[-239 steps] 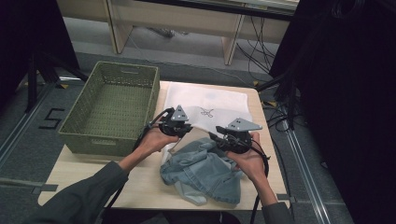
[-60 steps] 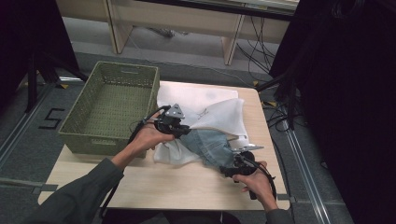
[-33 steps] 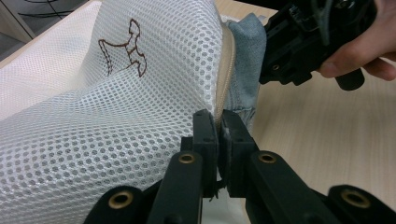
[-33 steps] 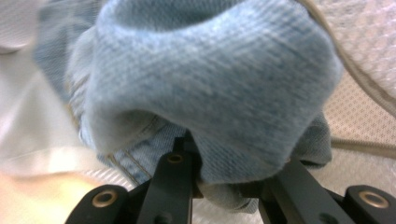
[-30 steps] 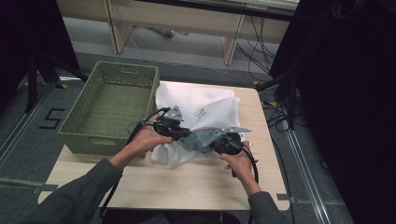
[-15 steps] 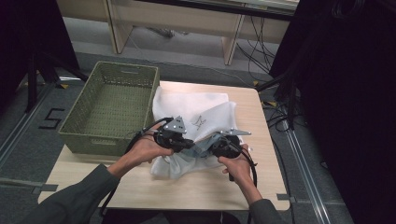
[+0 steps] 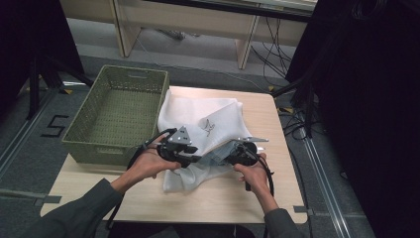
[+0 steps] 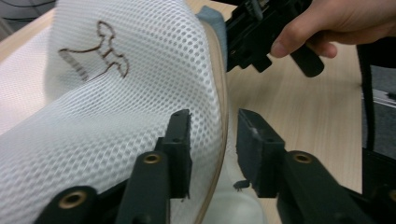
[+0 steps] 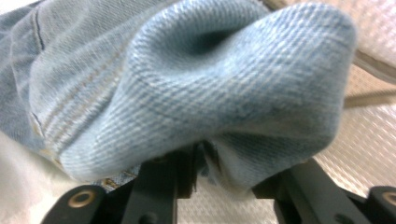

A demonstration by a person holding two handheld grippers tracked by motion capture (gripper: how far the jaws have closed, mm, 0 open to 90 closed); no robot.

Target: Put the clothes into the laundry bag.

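Observation:
A white mesh bag (image 7: 203, 116) with a brown bird mark lies on the wooden table (image 7: 277, 198). A blue denim garment (image 7: 218, 151) shows at the bag's near edge, between the two grippers. My left gripper (image 7: 197, 159) points right. Its jaws have just been opening and stand apart around the bag's tan-trimmed edge (image 8: 219, 107) without pressing it. My right gripper (image 7: 225, 154) faces it from the right. Its jaws have also just been opening, and a denim fold (image 9: 210, 93) bulges loosely over and between them. In the left gripper view my left gripper (image 8: 212, 126) faces the right gripper (image 8: 261, 32).
A green woven basket (image 7: 89, 148) stands at the table's left, touching the bag's left side. Bare tabletop lies in front of the hands and to the right. Cables and dark stands crowd the floor at the right.
The denim that lay bare on the table is now mostly covered by the white bag. Both grippers have come together at the bag's near edge, and the hands sit lower than a second ago.

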